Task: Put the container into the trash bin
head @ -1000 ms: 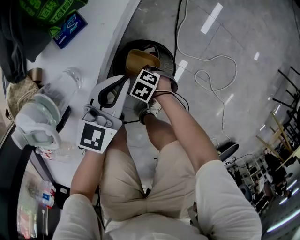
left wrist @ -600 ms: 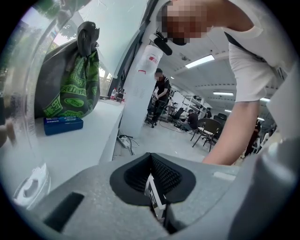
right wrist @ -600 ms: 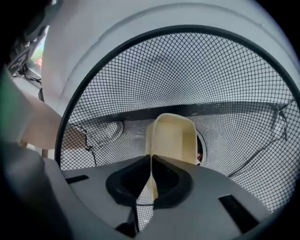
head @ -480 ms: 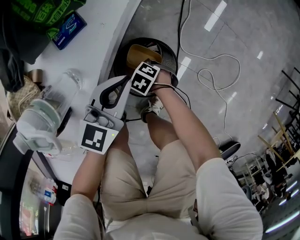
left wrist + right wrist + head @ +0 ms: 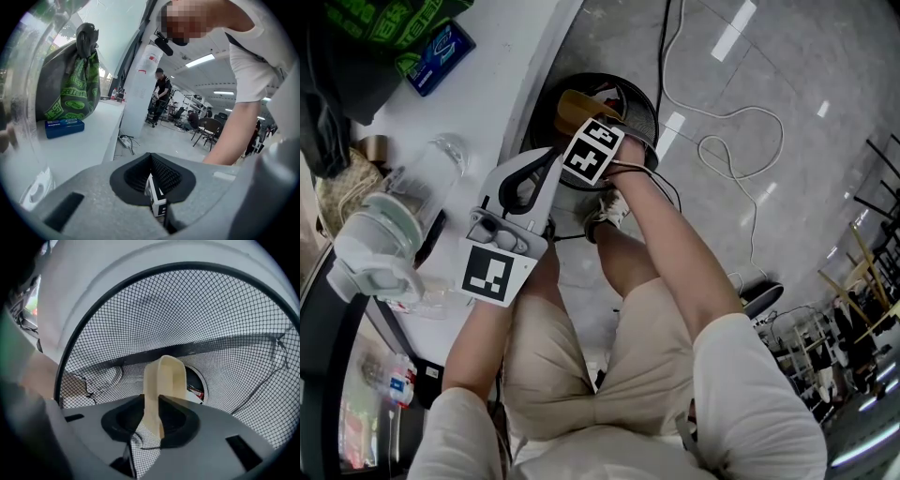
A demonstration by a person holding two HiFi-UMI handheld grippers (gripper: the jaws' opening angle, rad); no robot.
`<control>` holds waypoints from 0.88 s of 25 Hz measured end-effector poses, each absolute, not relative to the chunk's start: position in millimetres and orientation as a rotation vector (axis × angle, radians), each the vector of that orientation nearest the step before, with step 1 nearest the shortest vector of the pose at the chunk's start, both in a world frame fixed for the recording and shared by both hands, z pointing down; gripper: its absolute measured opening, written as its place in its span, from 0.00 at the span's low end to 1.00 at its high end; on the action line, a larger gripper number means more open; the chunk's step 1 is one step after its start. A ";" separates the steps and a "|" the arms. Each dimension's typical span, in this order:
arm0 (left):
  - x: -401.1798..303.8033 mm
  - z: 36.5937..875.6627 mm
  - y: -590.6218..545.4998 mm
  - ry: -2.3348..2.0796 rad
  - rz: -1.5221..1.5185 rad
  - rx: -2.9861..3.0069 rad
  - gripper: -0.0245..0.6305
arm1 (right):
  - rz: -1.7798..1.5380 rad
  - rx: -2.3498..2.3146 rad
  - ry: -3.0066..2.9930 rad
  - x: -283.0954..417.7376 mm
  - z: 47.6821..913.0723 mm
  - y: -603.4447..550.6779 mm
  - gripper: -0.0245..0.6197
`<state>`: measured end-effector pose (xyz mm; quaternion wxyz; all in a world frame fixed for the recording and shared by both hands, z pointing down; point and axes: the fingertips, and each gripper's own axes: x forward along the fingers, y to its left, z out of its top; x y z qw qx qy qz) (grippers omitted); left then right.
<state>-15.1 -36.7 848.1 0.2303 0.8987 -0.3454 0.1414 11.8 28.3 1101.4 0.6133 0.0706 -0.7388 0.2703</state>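
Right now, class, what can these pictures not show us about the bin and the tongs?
- Trash bin floor, right gripper view: container covers most.
- Trash bin's near rim, head view: right tongs cover it.
- Left tongs, left gripper view: white printed piece in the gap, too little shows to name.

The person wore a white short-sleeved shirt, beige shorts and a light-coloured shoe. The left gripper had a light grey body and black ribbed fingers. Its marker cube bore black-and-white squares, as did that of the right gripper.
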 end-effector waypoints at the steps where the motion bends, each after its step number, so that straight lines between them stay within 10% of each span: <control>1: -14.6 846.1 -36.7 -0.952 0.387 2.472 0.06 | 0.634 0.161 -1.708 11.5 1098.9 28.3 0.20; 11: -13.2 801.5 -35.7 -0.983 0.375 2.475 0.06 | 0.624 0.187 -1.755 14.4 1048.4 28.6 0.24; 22: -0.2 701.2 -24.0 -0.972 0.347 2.504 0.06 | 0.578 0.289 -1.794 34.2 942.6 18.6 0.04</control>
